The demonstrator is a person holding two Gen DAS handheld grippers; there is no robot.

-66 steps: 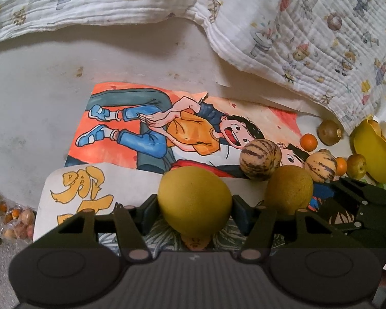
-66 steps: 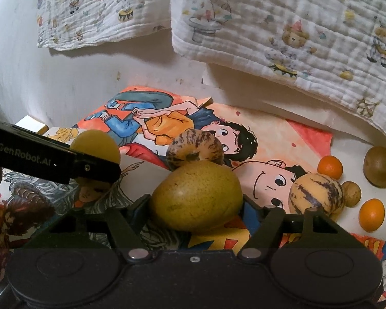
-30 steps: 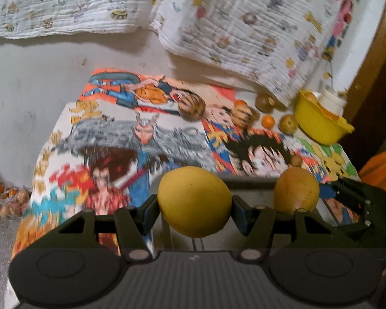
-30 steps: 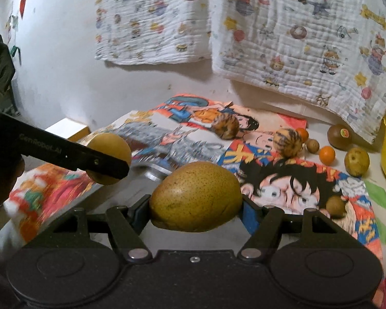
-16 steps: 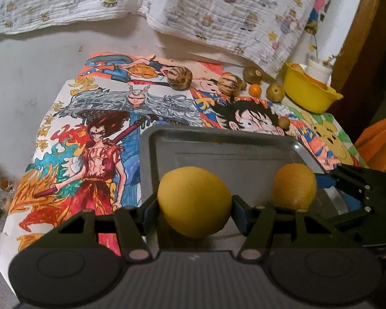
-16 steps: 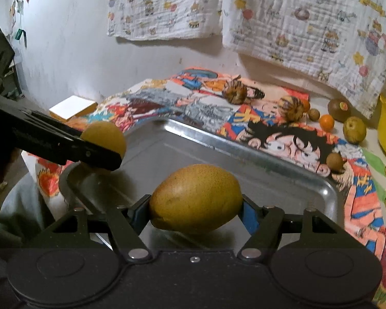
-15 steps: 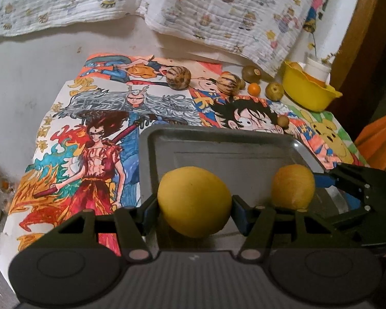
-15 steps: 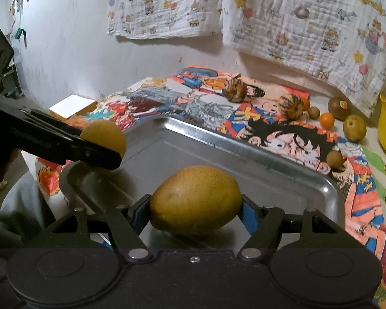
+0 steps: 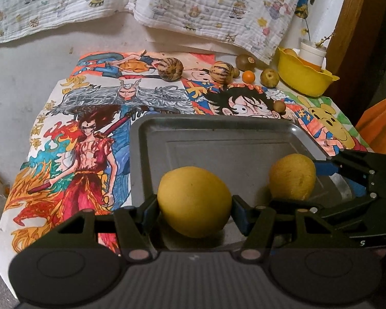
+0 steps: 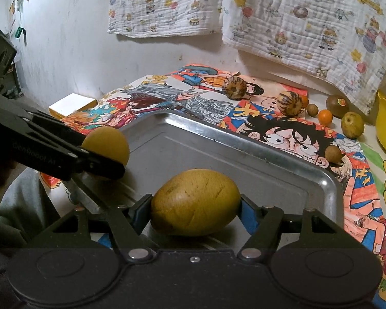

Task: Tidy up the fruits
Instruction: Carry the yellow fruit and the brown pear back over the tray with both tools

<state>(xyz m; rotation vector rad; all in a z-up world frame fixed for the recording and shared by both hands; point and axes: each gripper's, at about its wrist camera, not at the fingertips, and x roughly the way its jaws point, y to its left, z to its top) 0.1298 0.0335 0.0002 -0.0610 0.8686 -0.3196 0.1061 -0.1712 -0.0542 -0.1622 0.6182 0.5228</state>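
Note:
My left gripper point(image 9: 194, 202) is shut on a yellow pear point(image 9: 194, 202), held low over the near left part of a metal tray point(image 9: 218, 139). In the right wrist view that same pear point(image 10: 108, 146) shows at left, in the left gripper's fingers point(image 10: 97, 163). My right gripper point(image 10: 195, 202) is shut on a brownish-yellow pear point(image 10: 195, 202) close above the tray point(image 10: 283, 154). That pear point(image 9: 292, 176) also appears at right in the left wrist view. Both fruits sit just above the tray floor; I cannot tell if they touch it.
Beyond the tray, on cartoon posters, lie two striped melons point(image 9: 170, 69) point(image 9: 221, 70), a kiwi point(image 9: 245, 59), a small orange point(image 9: 249, 76), a pear point(image 9: 269, 78) and a small brown fruit point(image 9: 280, 106). A yellow bowl point(image 9: 303, 79) stands far right. Printed cloths hang on the wall.
Both grippers have pulled back from the far fruits and come down over the metal tray, each still holding its pear. Over the last half second they hardly moved.

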